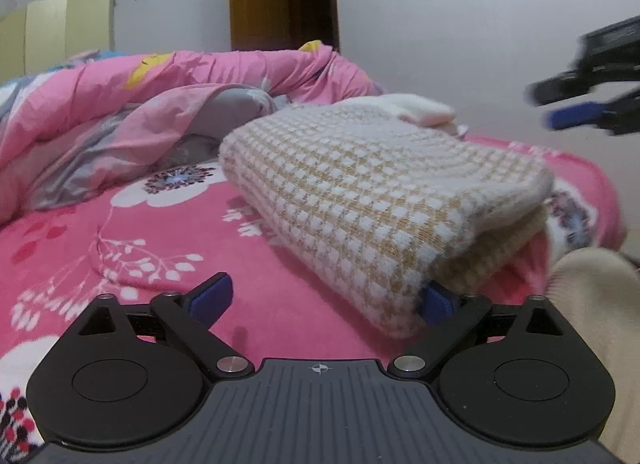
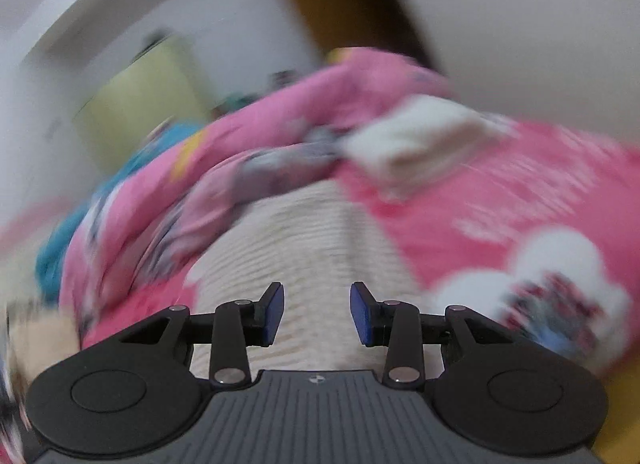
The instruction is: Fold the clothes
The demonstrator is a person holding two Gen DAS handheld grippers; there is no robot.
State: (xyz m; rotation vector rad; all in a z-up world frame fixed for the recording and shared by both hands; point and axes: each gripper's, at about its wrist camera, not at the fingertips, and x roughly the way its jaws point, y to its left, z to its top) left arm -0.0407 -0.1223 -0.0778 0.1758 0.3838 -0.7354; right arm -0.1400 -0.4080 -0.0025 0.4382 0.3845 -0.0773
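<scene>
Fingers on the left gripper (image 1: pixel 325 300) are spread wide, nothing pinched; the right-hand blue pad sits tucked against the near corner of the folded checkered sweater (image 1: pixel 384 200), the other one hangs over bare bedsheet (image 1: pixel 160 232). Right gripper (image 2: pixel 317 314) has its fingers partly apart with nothing between them, hovering above the sweater, and that view is pretty blurry. Sweater lies folded on the pink floral bed, with a crumpled pink quilt (image 1: pixel 168 96) behind it and a small white folded garment (image 1: pixel 424 108) just past it.
</scene>
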